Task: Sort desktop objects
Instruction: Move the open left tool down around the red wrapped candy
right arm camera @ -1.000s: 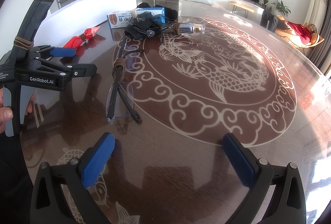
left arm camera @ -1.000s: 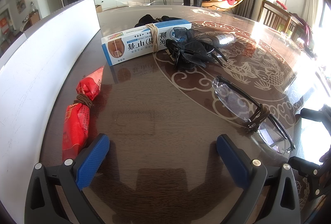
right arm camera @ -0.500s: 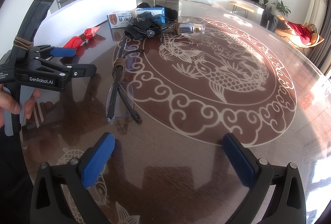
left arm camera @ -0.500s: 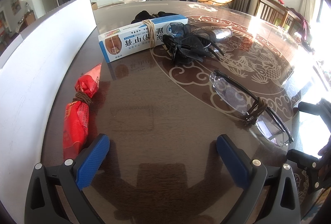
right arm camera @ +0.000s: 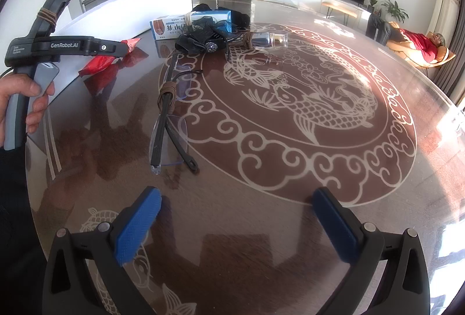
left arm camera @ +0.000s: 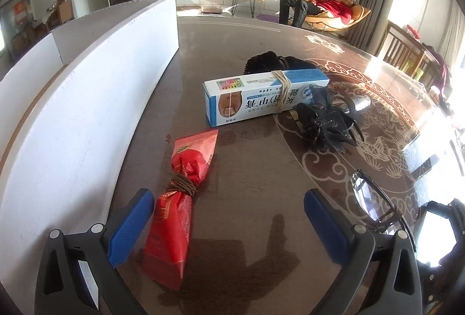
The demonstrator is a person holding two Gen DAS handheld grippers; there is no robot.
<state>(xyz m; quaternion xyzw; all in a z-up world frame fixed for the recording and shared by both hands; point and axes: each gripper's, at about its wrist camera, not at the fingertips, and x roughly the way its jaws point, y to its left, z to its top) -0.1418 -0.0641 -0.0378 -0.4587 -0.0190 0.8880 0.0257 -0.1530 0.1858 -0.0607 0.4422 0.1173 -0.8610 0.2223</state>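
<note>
Left wrist view: your left tongs [left arm camera: 226, 222] stood wide apart, nothing between the pads, low over the desk [left arm camera: 250, 169]. Red snack packet [left arm camera: 180, 207], tied at the waist with brown cord, lay just inside the left pad [left arm camera: 130, 227], close beside the white box wall [left arm camera: 87, 123]. White box sat along the desk's left edge; its inside was hidden from both cameras, so contents unknown. Blue-and-white carton [left arm camera: 261, 97] bound with string lay further out, black hair bow [left arm camera: 325, 123] touching its right end. Glasses [left arm camera: 375, 204] lay to the right.

Right wrist view: your right tongs [right arm camera: 235, 219] also stood apart and empty, hovering over the desk. Small clear bottle [right arm camera: 267, 40] lay just right of the bow. Your hand [right arm camera: 20, 103] gripped the left tool's handle.

Compared with a second ago, your left tongs had swung left: the red packet had come from beside the left pad to between the pads, and the glasses had slid toward the frame edge. Right view was unchanged.
</note>
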